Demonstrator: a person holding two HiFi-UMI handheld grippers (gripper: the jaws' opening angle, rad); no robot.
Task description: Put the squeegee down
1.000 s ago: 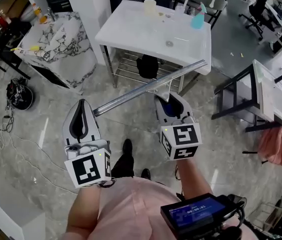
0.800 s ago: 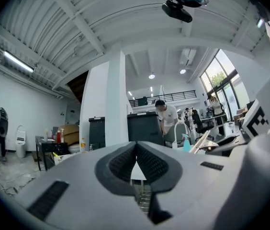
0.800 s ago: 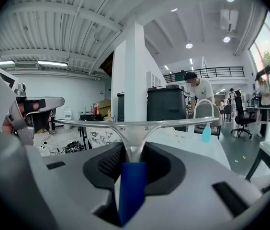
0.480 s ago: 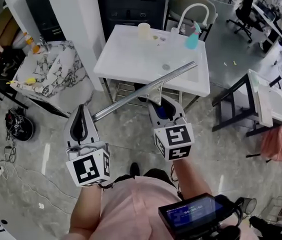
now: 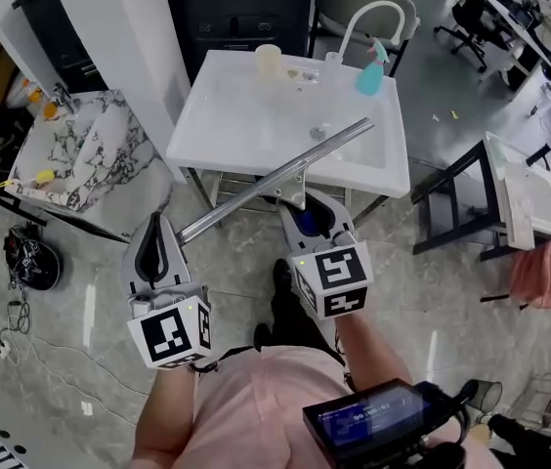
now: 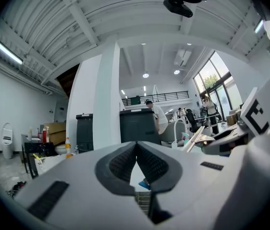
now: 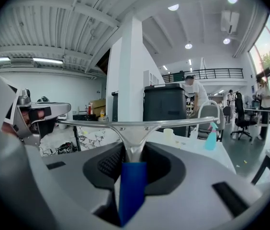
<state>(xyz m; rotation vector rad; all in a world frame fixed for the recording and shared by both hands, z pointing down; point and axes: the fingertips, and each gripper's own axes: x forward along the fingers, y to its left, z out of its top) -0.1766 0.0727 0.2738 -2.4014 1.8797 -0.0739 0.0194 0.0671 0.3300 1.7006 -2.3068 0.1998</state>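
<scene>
Squeegee (image 5: 275,178) — likely stiff, light, awkwardly long — clamped at blue handle (image 7: 131,186) in right gripper (image 5: 307,211) jaws; left gripper (image 5: 155,231) jaws together, empty.

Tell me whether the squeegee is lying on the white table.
No, the right tool grips the squeegee by its blue handle, up in the air.

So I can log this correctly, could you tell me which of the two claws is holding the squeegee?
The right claw: it grips the squeegee by its blue handle, whereas the left claw is shut with nothing in it.
</scene>
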